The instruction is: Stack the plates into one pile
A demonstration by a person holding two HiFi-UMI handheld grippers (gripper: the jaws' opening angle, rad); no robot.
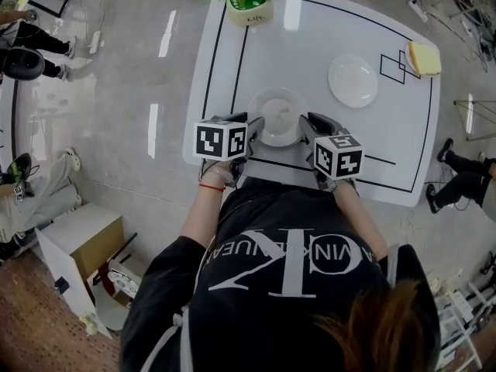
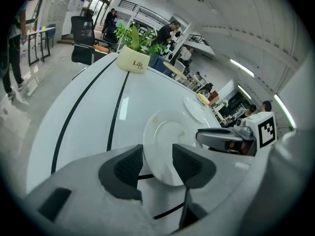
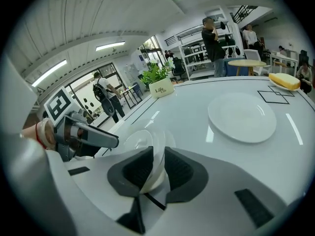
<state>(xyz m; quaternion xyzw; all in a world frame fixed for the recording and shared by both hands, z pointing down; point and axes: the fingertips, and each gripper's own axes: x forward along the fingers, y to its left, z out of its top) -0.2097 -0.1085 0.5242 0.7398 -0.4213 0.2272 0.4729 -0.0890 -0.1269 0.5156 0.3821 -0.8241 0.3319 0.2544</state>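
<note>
A white plate (image 1: 277,118) lies near the front of the white table (image 1: 310,37), between my two grippers. My left gripper (image 1: 254,126) straddles its left rim. In the left gripper view the plate (image 2: 165,136) runs between the pads with a clear gap on the right side, so the left gripper (image 2: 157,166) is open. My right gripper (image 1: 306,122) straddles the right rim. There the plate (image 3: 142,141) passes through a narrow gap of the right gripper (image 3: 158,168), which looks open and not pressing. A second white plate (image 1: 353,80) lies further back to the right.
A potted plant (image 1: 249,10) stands at the table's far edge. A yellow block (image 1: 422,56) rests on square markings at the far right. Black lines run across the tabletop. People and chairs stand around the table on the floor.
</note>
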